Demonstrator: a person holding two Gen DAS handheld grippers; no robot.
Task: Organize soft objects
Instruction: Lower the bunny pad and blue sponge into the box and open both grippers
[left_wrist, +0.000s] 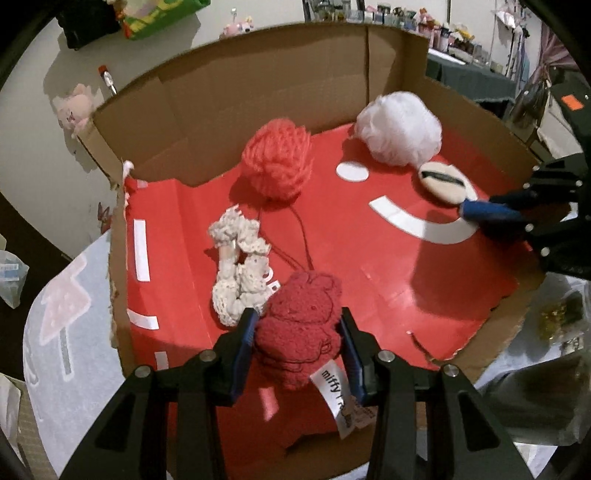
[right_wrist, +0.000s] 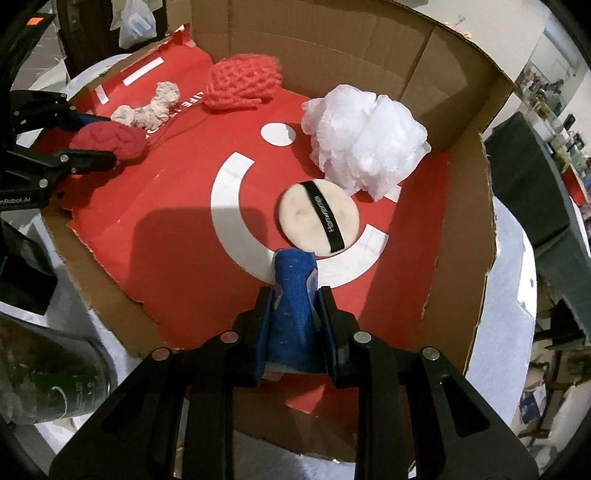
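Observation:
A shallow cardboard box (left_wrist: 221, 110) with a red floor holds a coral yarn ball (left_wrist: 277, 162), a white mesh pouf (left_wrist: 399, 127), a round cream powder puff (left_wrist: 443, 182) with a black strap, and a cream crochet piece (left_wrist: 240, 269). My left gripper (left_wrist: 298, 317) is shut on a red plush toy (left_wrist: 299, 343) with a white label, low over the box's near left part. My right gripper (right_wrist: 294, 291) is shut on a blue fabric roll (right_wrist: 291, 321), whose tip lies right at the powder puff (right_wrist: 317, 218). The pouf (right_wrist: 364, 144) sits just beyond.
The box rests on a round table with a white cloth (left_wrist: 66, 314). A pink plush (left_wrist: 74, 107) lies outside the box's far left wall. A dark glass bottle (right_wrist: 44, 376) stands beside the box's near edge. Cluttered shelves line the room behind.

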